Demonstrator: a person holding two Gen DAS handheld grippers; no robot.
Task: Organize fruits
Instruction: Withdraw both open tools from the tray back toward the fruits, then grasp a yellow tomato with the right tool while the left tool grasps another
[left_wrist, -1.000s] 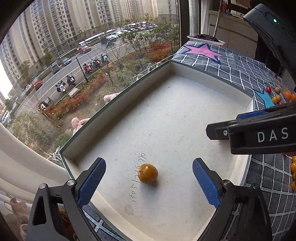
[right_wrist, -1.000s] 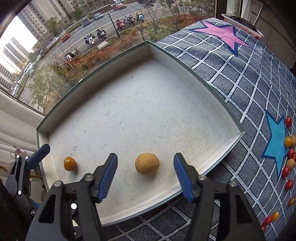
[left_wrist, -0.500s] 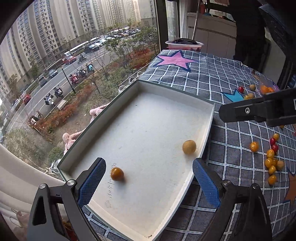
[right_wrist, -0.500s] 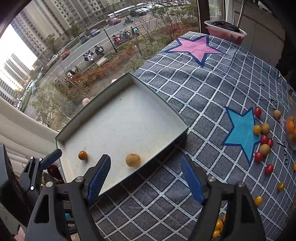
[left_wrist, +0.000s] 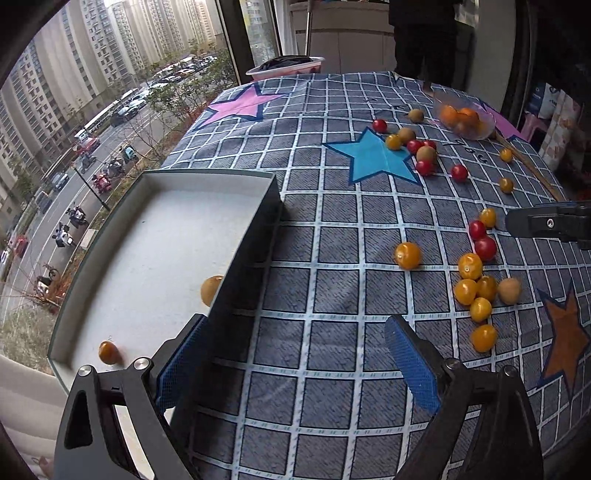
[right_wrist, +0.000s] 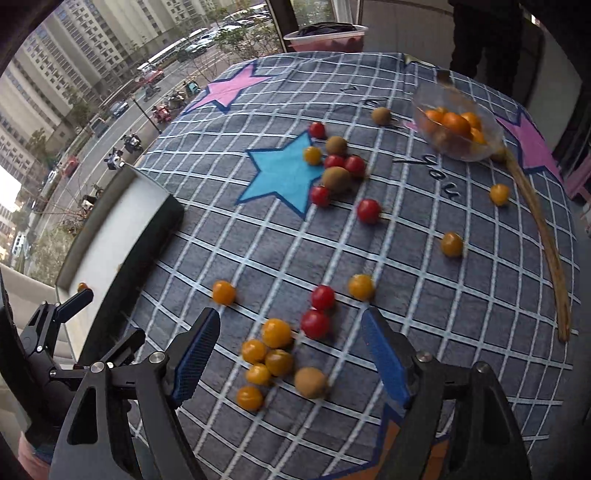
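The right gripper hangs with its jaws spread and nothing between the pads, above a tight cluster of yellow fruits on the checked tablecloth; its jaws have just been opening, with no fruit in them. The left gripper is likewise released and empty, straddling the dark wall of the white tray. Two fruits already lie in the tray: a small orange fruit near the close corner and a tan round fruit against the wall.

The main risk, judging from the crowding, is that wide jaws descending on the cluster pinch two fruits at once or nudge a neighbour such as the brown fruit or the red tomato into rolling away; the round fruits on cloth look easy to scatter. The left gripper's near finger sits close to the tray wall, so a careless move could shove the tray.

A second ago both grippers hung over the tray interior, the right one bracketing the tan fruit; now both views have swung toward the loose fruits on the cloth, and the tray sits off to the left.
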